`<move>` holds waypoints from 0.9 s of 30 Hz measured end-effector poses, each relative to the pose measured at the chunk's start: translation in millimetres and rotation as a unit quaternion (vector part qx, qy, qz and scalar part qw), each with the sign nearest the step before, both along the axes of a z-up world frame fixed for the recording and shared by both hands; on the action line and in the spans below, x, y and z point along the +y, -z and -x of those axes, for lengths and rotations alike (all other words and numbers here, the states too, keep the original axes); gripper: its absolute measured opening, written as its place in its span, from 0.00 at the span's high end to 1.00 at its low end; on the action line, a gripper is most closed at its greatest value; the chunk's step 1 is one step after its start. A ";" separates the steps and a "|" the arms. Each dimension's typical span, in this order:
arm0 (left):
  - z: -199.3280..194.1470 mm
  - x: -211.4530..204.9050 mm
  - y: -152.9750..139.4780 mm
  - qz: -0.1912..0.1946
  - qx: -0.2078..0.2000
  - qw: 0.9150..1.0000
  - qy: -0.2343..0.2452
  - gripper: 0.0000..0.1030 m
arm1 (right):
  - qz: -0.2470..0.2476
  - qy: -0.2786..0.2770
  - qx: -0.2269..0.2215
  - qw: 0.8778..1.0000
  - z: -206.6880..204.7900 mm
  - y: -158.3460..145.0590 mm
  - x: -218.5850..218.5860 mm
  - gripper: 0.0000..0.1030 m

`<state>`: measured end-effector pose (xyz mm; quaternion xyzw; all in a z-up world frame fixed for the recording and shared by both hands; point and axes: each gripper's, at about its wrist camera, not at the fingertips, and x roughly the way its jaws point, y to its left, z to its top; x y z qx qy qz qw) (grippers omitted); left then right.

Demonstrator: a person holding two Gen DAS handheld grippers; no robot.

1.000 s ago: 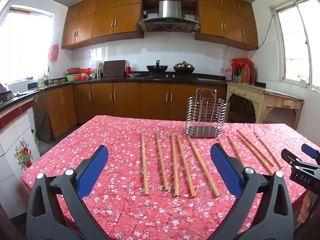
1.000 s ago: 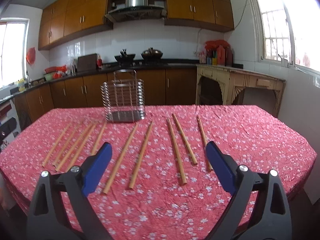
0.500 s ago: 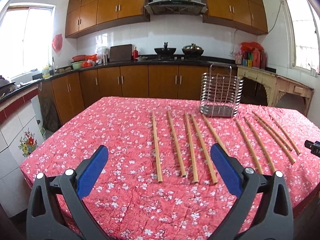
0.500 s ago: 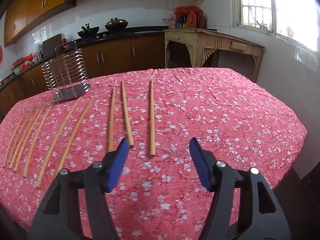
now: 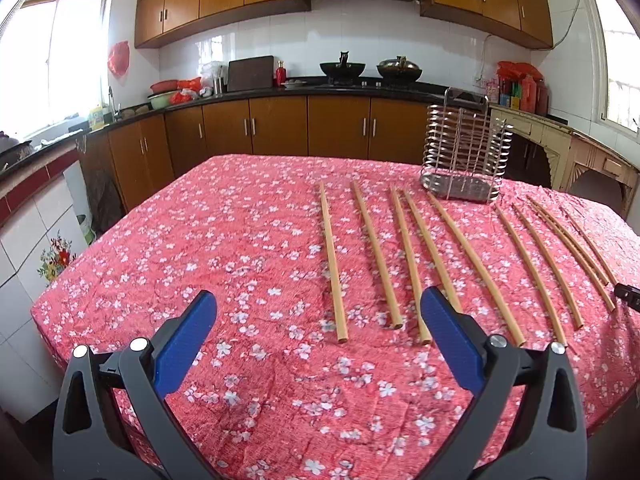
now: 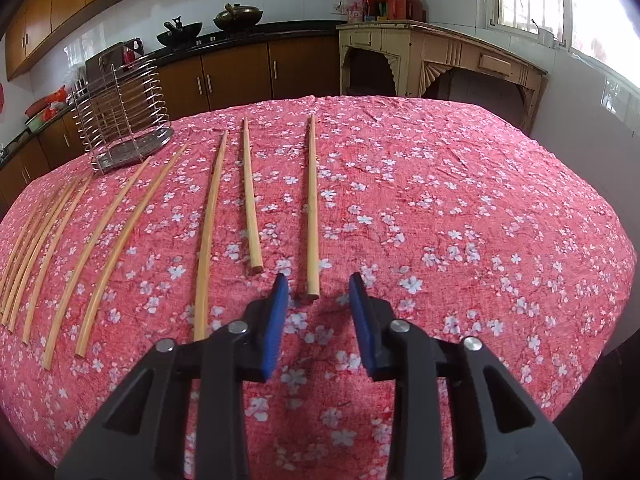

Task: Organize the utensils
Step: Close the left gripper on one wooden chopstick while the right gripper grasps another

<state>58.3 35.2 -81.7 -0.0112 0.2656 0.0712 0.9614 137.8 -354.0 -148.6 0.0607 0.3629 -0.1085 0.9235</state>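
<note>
Several wooden chopsticks lie in a row on the red floral tablecloth (image 5: 240, 240). A wire utensil holder (image 5: 464, 152) stands upright behind them, also seen at the far left of the right wrist view as the holder (image 6: 124, 108). My right gripper (image 6: 318, 286) hovers low over the near end of the rightmost chopstick (image 6: 312, 208); its jaws are closing, with that end between the blue pads, which do not touch it. My left gripper (image 5: 320, 312) is wide open just in front of the leftmost chopstick (image 5: 332, 264), holding nothing.
The table's near and left edges drop to the floor (image 5: 60, 264). Kitchen cabinets (image 5: 280, 124) and a counter run behind the table. A pale wooden side table (image 6: 440, 56) stands at the back right, under a window.
Both grippers came down and closer to the chopsticks. The right gripper swung towards the rightmost chopstick and its jaws narrowed from wide open to a small gap around the stick's end.
</note>
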 end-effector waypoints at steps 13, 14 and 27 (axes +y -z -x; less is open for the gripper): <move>-24.4 6.8 18.6 0.006 0.042 0.999 0.000 0.32 | -0.016 0.008 -0.008 1.000 -6.2 0.7 -3.8 0.79; -28.2 6.3 21.2 0.004 0.050 0.999 -0.001 0.34 | -0.015 0.010 -0.007 1.000 -6.6 0.7 -3.1 0.79; -38.0 -4.2 32.6 0.007 0.074 0.997 0.001 0.66 | -0.016 0.013 -0.011 1.000 -6.6 1.8 1.5 0.92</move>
